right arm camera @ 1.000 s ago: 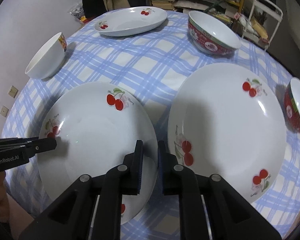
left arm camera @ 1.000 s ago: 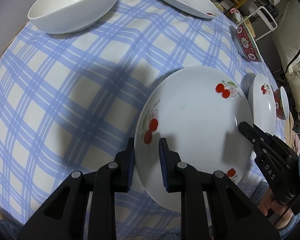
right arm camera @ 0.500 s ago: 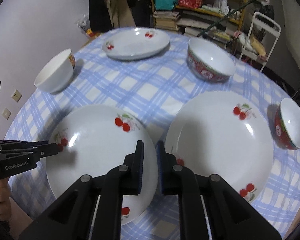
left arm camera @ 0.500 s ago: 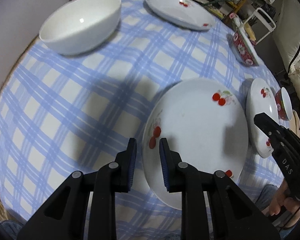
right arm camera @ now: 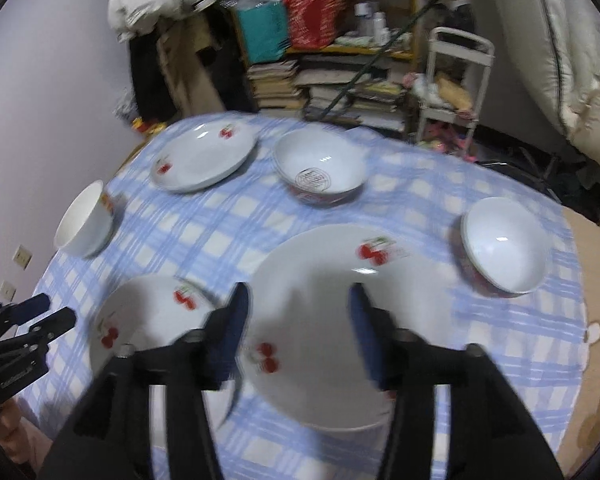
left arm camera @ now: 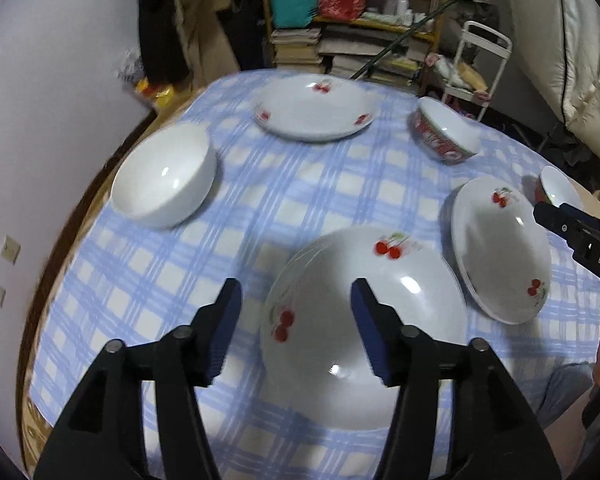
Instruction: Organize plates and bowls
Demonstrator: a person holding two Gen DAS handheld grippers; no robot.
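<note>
We hung our left gripper (left arm camera: 296,328) and right gripper (right arm camera: 296,334) above the two near cherry plates (left arm camera: 360,320) (right arm camera: 352,320) on the checked tablecloth (left arm camera: 308,196), jaws just opened, nothing between; next, we judged, stacking one plate upon the other

A blue-and-white checked tablecloth (left arm camera: 308,200) covers the table. The plates are white with red cherries and green leaves: one at lower centre of the left view (left arm camera: 364,304), one at right (left arm camera: 500,252), one at top (left arm camera: 316,110). The bowl at left (left arm camera: 164,176) is plain white. The bowl at upper right (left arm camera: 446,136) is red-patterned outside, white inside. The gripper (left arm camera: 296,328) is black with dark blue pads (left arm camera: 370,332).
</note>
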